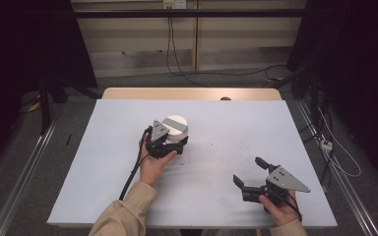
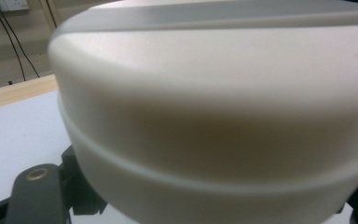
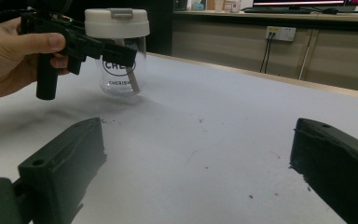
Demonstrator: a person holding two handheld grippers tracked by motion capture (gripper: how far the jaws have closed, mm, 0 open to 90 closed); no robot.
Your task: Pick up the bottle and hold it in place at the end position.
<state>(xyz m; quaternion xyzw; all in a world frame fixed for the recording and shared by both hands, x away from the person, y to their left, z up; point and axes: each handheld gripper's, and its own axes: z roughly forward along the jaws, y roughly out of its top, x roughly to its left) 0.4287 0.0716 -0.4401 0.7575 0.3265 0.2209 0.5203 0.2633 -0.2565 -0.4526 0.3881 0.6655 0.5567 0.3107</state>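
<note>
Jar being held at its neck by the left gripper

The clear jar (image 3: 121, 70) is being kept upright, its long axis vertical and its white lid (image 1: 175, 123) facing up, left of the table's (image 1: 236, 123) middle; the left gripper (image 3: 98, 46) is clamped just under the lid, probably to steady it for opening. The right gripper (image 1: 248, 174) is being held open over the near right corner, apparently waiting.

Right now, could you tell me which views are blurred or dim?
Left gripper view: the jar lid sits so close it is soft and out of focus. Right gripper view: the jar is sharp, its shadow faint. High view: table lit, surroundings dark.
</note>
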